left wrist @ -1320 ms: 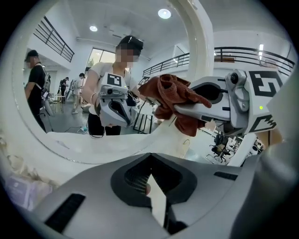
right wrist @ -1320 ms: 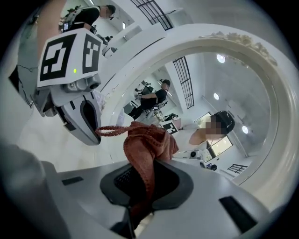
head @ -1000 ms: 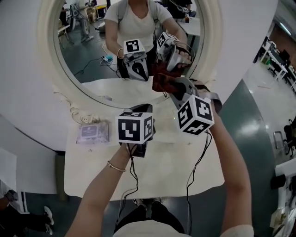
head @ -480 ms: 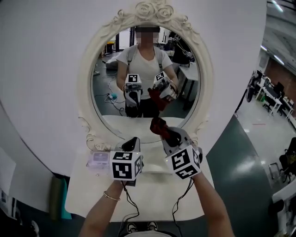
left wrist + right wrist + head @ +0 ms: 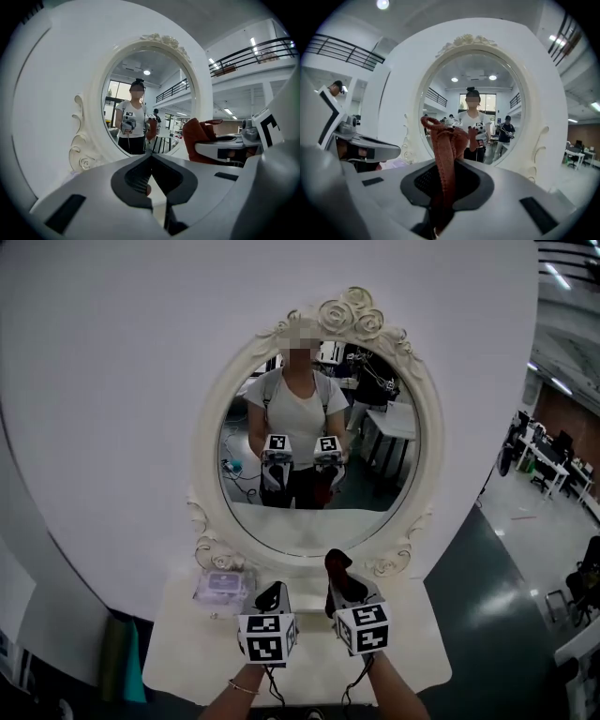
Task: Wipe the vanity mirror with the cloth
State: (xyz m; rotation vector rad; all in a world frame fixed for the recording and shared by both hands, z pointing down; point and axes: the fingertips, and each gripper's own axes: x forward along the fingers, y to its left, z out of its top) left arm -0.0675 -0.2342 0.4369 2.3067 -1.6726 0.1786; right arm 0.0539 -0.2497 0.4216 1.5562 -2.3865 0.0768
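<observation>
Cloth (image 5: 336, 567) now off mirror (image 5: 314, 514); in right hand-held gripper (image 5: 345, 592)

1. No word, brand name or number can be read in any view.
2. The left gripper (image 5: 272, 593) and the right gripper (image 5: 341, 583) each carry a white cube with black square-pattern markers. These are patterns only, with no letters or digits.
3. The small pale lilac packet (image 5: 223, 588) on the white table (image 5: 412, 657) is too small to show any print.
</observation>
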